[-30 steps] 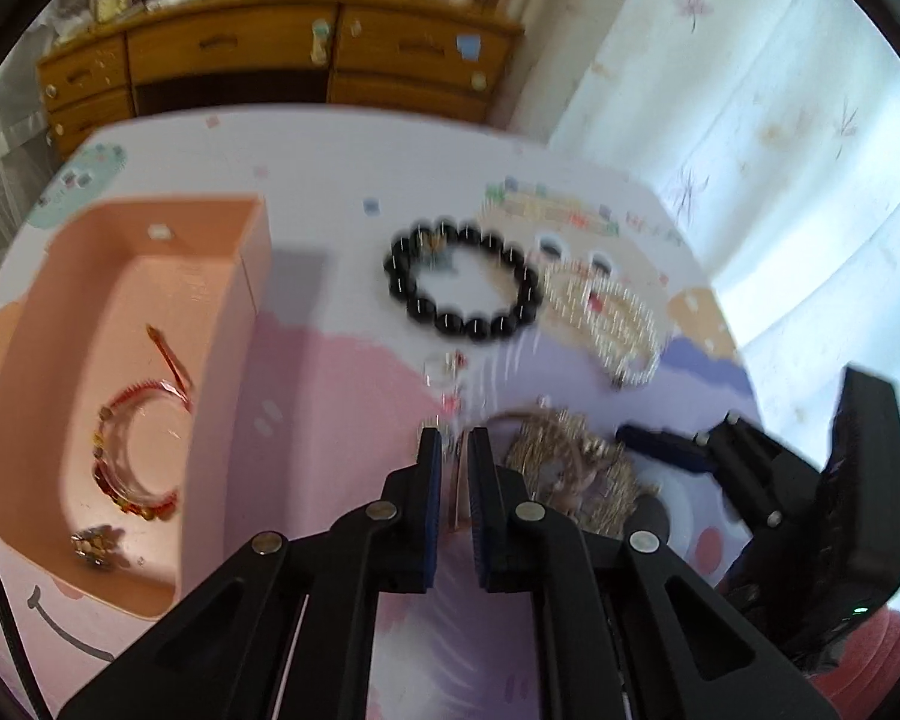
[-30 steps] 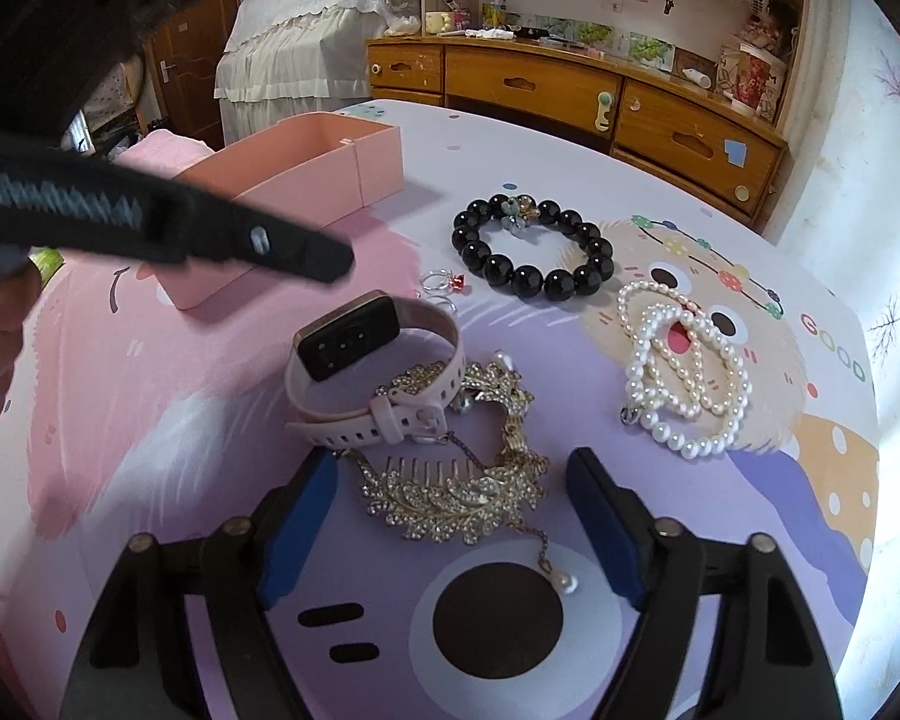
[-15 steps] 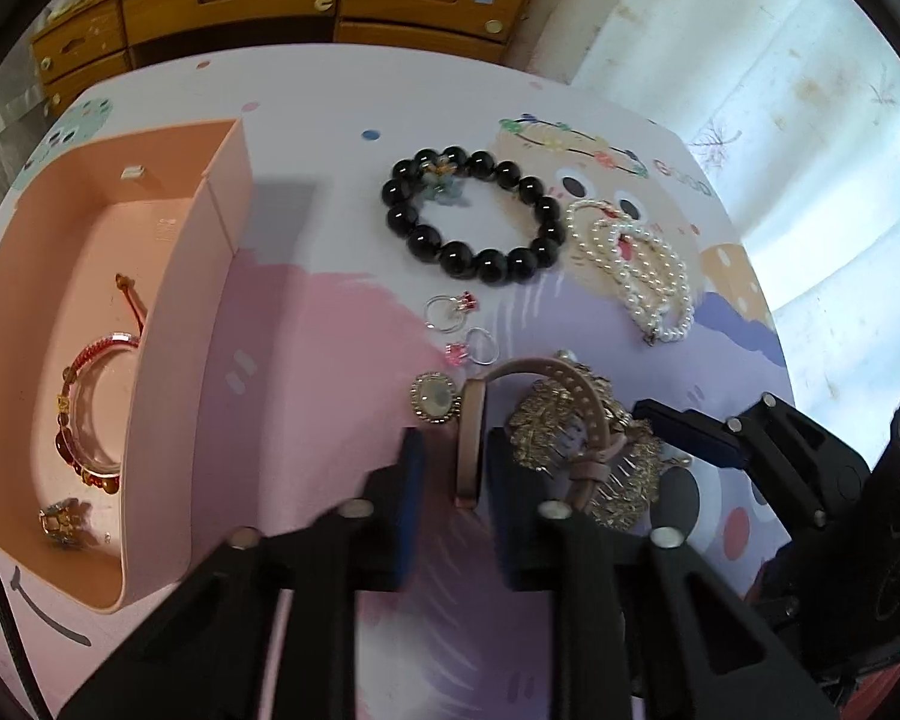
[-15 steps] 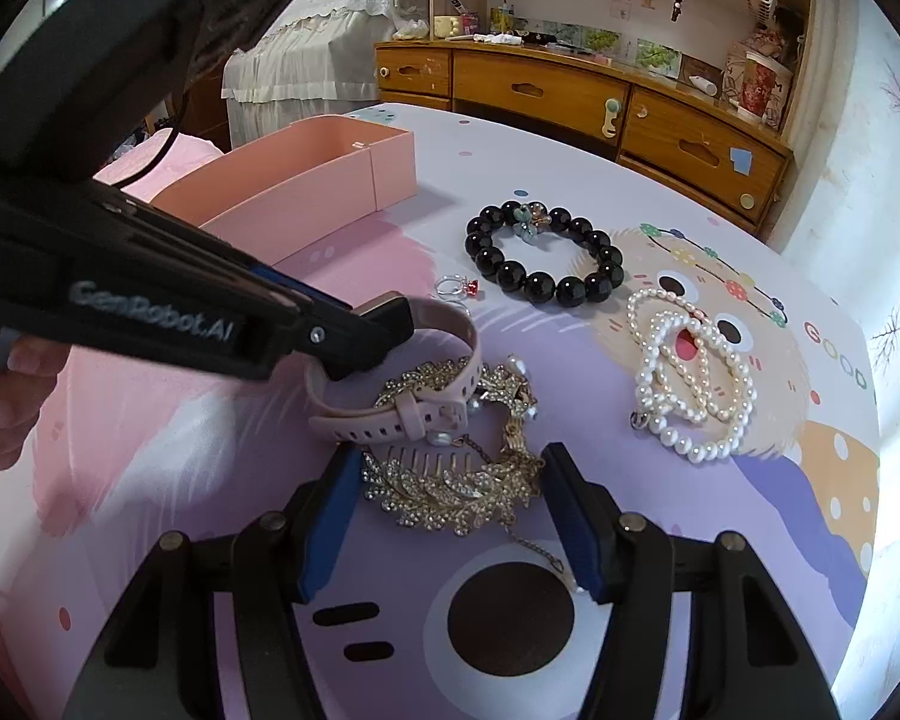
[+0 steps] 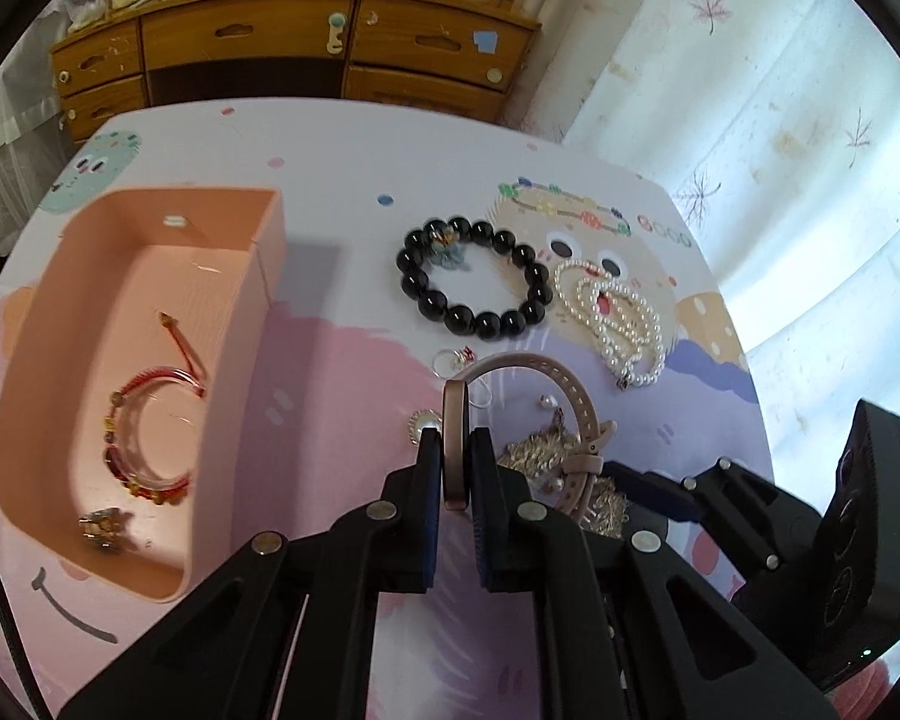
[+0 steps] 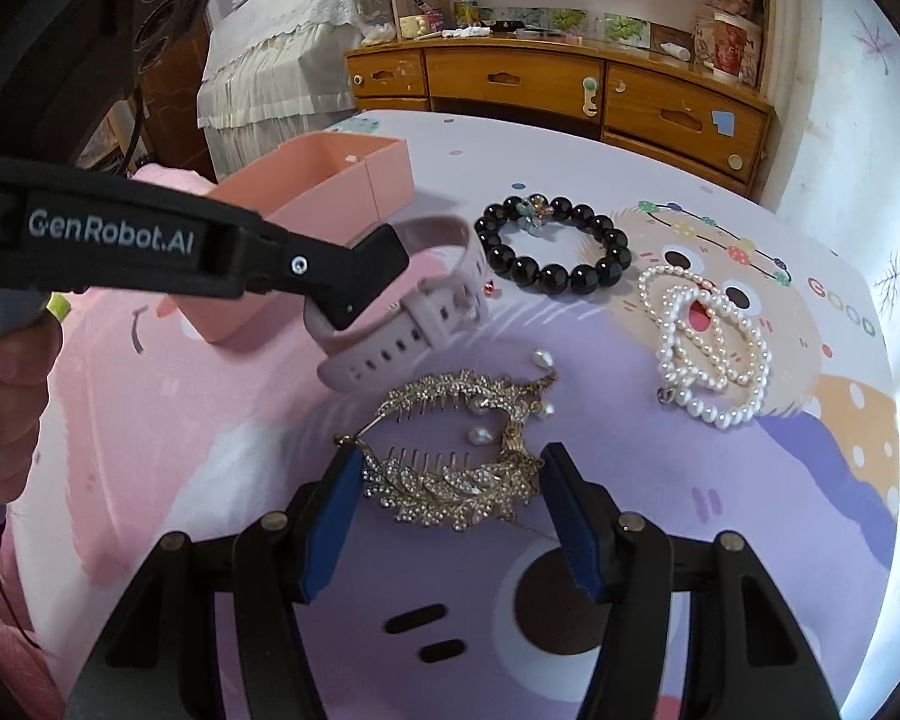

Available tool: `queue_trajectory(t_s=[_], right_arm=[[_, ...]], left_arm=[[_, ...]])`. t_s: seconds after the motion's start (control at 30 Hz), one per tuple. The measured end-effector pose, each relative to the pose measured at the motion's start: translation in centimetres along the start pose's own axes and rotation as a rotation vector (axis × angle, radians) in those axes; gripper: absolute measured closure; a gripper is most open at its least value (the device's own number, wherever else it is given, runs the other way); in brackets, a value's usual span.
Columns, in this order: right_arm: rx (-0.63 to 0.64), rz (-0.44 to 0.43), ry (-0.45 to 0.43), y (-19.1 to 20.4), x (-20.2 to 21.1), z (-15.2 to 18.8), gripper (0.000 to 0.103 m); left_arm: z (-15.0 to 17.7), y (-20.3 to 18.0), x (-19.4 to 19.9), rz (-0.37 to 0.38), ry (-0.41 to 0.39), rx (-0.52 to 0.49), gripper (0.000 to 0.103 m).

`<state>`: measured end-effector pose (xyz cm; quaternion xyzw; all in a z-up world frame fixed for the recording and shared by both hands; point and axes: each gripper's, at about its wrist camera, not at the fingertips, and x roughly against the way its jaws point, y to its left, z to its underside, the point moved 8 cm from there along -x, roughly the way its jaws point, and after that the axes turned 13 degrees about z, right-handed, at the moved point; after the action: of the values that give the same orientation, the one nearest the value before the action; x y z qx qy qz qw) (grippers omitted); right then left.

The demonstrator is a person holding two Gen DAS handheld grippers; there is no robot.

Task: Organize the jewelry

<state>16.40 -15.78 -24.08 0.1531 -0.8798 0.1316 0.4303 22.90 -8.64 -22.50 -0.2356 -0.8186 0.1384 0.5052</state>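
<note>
The left gripper (image 5: pixel 455 468) is clamped on the pink watch (image 5: pixel 528 414), lifted above the table (image 6: pixel 780 510) beside the pink box (image 5: pixel 78 360). The right gripper (image 6: pixel 447 510) stands half open astride the gold hair comb (image 6: pixel 450 492) near the table's near edge, its pads not visibly pressing on it.

— What can't you make out from here?

— My left gripper (image 6: pixel 354 288) covers the face of the pale pink strapped watch (image 6: pixel 414 324). My right fingers (image 6: pixel 324 516) stand in front of the ends of the gold rhinestone leaf hair comb (image 6: pixel 450 492).

— And in the pink rectangular box (image 5: pixel 234 396)?

— A small metallic piece (image 5: pixel 102 531) in the corner, too small to name.
</note>
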Motion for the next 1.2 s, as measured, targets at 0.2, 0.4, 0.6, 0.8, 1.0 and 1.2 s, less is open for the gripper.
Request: queue_trajectory(t_s=[0.2,0.4,0.6,0.8,1.0,1.2], right_arm=[[-0.092,-0.058,-0.023,1.0,1.1,-1.2,0.043],[-0.125,-0.091,-0.037,2.4,2.0,-2.7,0.043],[-0.136,-0.086,-0.061,3.5,3.4,-4.6,0.043],[-0.109,-0.069,-0.131,5.5,6.1,-8.1,0.043],[-0.083,-0.076,-0.210,8.0,8.5,-12.0,0.043],[-0.064,-0.074,-0.261,10.2,9.0,-15.0,0.043]], left_arm=[[-0.8,0.9,3.0,-0.013,-0.057,0.000,0.096],[-1.4,2.5,6.4,-0.038,-0.104,0.003,0.096],[-1.5,4.9,9.8,-0.071,-0.135,0.012,0.096],[-1.5,7.7,12.6,-0.105,-0.153,0.022,0.096],[-1.3,10.4,14.8,-0.121,-0.162,0.028,0.096],[-1.0,12.5,15.2,-0.125,-0.143,0.028,0.096]])
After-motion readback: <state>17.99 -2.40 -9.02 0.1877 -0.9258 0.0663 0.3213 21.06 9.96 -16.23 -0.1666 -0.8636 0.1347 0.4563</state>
